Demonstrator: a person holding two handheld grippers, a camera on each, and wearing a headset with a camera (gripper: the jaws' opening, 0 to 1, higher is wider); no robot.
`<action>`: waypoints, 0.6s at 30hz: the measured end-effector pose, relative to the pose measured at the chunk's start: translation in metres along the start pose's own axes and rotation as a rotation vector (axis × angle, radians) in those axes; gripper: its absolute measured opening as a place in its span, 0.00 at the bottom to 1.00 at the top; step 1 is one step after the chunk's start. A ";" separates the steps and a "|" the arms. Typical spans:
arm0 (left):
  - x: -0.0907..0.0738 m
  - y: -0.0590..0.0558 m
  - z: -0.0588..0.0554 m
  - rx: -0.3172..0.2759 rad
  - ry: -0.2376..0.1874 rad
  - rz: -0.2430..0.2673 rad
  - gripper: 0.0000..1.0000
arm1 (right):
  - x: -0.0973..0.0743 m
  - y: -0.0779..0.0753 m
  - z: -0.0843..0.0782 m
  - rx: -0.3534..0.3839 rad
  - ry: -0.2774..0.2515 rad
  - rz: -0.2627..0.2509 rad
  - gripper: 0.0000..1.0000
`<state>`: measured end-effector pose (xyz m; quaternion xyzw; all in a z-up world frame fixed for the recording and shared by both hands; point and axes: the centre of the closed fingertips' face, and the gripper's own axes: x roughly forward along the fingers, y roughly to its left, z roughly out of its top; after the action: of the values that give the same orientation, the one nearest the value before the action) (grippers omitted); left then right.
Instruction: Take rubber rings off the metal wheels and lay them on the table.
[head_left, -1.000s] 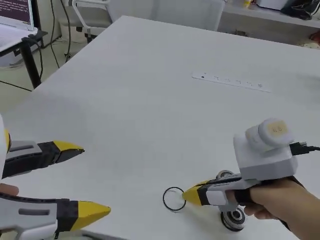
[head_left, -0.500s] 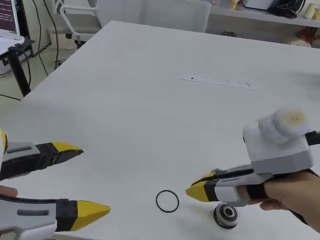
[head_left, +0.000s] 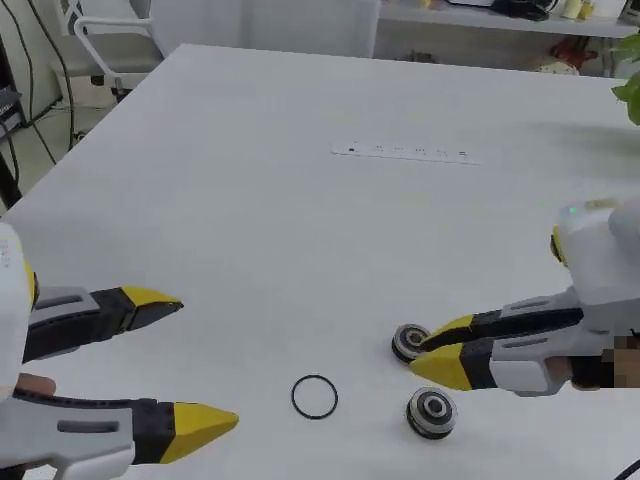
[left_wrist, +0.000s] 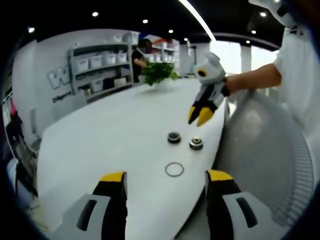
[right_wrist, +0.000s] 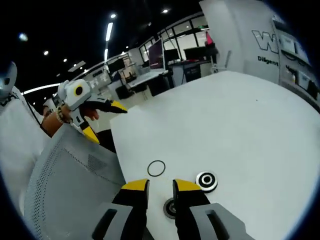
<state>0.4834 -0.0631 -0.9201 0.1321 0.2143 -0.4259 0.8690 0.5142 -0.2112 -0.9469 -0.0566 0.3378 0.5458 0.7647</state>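
A thin black rubber ring (head_left: 315, 397) lies flat on the white table (head_left: 300, 220), free of both grippers. To its right stand two small metal wheels with dark rims, one farther (head_left: 407, 342) and one nearer (head_left: 432, 412). My right gripper (head_left: 440, 350) hovers between them, its jaws narrowly apart and holding nothing. In the right gripper view the ring (right_wrist: 156, 168) and one wheel (right_wrist: 206, 181) lie ahead, while the other wheel (right_wrist: 170, 207) sits partly hidden between the jaws. My left gripper (head_left: 175, 360) stays wide open at the table's near left, with the ring (left_wrist: 174, 169) ahead of it.
A flat white power strip (head_left: 405, 153) lies across the middle of the table. A grey mesh chair (right_wrist: 65, 175) stands at the near table edge. Another chair (head_left: 110, 30) stands beyond the far left corner, and a green plant (head_left: 630, 90) shows at the right.
My right gripper has let go of the ring and drawn back to the right, over the wheels. The ring now lies alone. The head camera has panned right; the left gripper has held still.
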 end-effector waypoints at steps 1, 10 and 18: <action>0.002 -0.002 0.002 0.005 0.000 -0.010 0.64 | -0.002 -0.003 -0.002 0.021 -0.013 -0.004 0.17; 0.027 -0.014 0.029 0.096 0.003 -0.093 0.62 | -0.006 -0.029 -0.037 0.060 0.077 -0.064 0.17; 0.056 -0.027 0.070 0.194 -0.029 -0.169 0.58 | 0.000 -0.029 -0.054 0.058 0.148 -0.041 0.20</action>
<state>0.5107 -0.1467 -0.8873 0.1910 0.1698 -0.5183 0.8162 0.5149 -0.2476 -0.9964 -0.0816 0.4078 0.5141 0.7501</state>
